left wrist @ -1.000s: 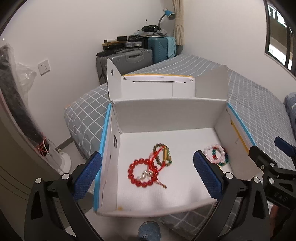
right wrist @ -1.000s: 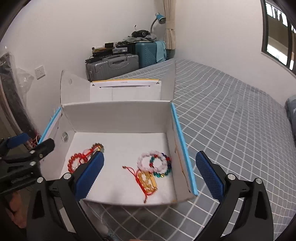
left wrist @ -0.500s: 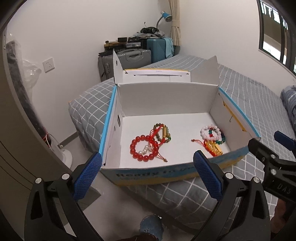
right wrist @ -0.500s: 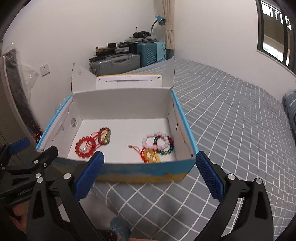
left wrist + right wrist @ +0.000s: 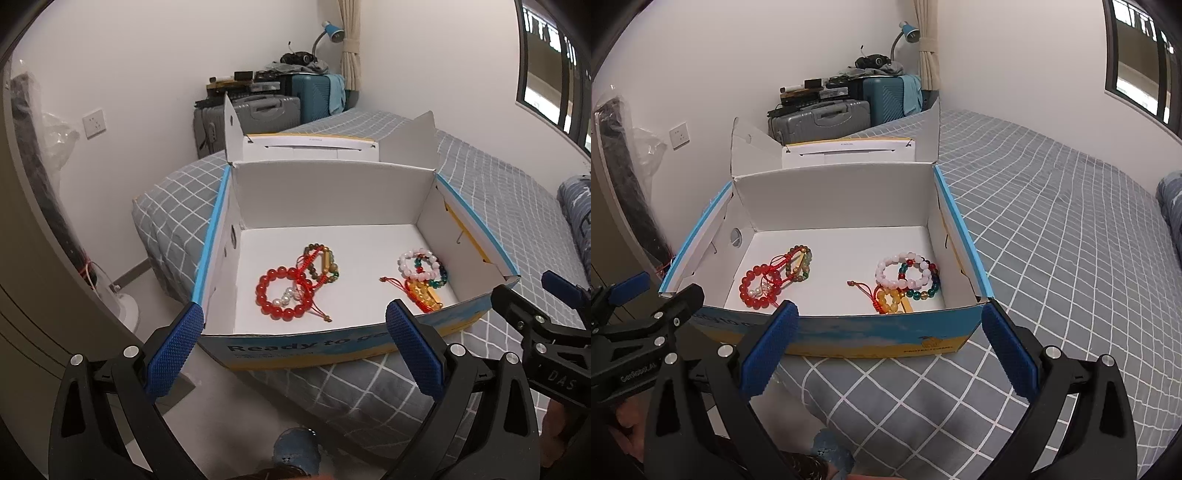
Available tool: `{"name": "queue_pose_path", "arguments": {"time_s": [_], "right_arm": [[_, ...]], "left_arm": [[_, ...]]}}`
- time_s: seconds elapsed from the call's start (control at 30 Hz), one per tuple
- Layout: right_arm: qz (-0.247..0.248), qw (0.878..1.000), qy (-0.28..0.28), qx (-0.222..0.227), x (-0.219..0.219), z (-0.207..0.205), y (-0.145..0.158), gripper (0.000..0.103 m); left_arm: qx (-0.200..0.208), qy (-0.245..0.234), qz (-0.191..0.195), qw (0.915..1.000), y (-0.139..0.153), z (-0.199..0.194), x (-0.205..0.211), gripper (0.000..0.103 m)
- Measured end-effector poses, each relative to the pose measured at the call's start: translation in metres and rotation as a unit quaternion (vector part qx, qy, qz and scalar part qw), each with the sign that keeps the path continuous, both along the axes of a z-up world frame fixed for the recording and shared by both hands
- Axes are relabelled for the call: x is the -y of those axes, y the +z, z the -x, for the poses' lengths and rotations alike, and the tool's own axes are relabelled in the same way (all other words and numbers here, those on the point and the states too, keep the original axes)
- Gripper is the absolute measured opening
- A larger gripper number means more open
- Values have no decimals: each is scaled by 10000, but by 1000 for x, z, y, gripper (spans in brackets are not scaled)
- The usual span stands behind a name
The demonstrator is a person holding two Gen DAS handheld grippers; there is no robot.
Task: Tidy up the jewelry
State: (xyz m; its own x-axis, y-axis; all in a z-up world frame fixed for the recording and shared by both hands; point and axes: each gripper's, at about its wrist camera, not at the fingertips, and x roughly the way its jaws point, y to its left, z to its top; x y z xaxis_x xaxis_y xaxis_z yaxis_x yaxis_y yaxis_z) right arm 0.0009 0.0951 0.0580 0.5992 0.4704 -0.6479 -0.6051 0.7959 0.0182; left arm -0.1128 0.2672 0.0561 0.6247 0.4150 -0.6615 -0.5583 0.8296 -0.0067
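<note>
Left wrist view: left gripper (image 5: 291,345) w/ blue textured pads spread wide, nothing between them, hanging just short of the open white cardboard box w/ blue-and-yellow printed outside (image 5: 295,347) on the grey checked bedspread (image 5: 480,184). Inside box, toward its left wall: red round-bead bracelet (image 5: 282,293), touching a brown-green bead bracelet w/ red cord (image 5: 321,262) farther in. Toward box's right wall: pale pink bead bracelet (image 5: 419,264) overlapping a multicolour glass-bead bracelet (image 5: 436,275); yellow bead piece w/ red cord (image 5: 423,293) nearer the front wall.

Right wrist view: right gripper (image 5: 890,343) likewise wide apart, empty, just short of box's front wall, lined up w/ its right half. Left gripper visible off box's front-left corner. Grey hard-shell suitcase (image 5: 820,120) and teal suitcase (image 5: 886,98) stand beyond box, against white wall.
</note>
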Motion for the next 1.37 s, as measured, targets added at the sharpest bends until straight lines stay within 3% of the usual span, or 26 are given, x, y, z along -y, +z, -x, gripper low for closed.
{"name": "queue_pose_path", "arguments": {"time_s": [0.27,0.43,1.37], "right_arm": [[24,10000,-12,10,1,0,0,95],[43,10000,-9,6,0,-1,-1,95],[38,10000,-63,-28,-1,-6,-6,95]], "left_arm": [[-32,-17,-21,10000,-1,-3,2,97],[-63,-108,199,9997,-4,-5,0,97],[85,-93,165,9998,-3,-3,-1,97]]}}
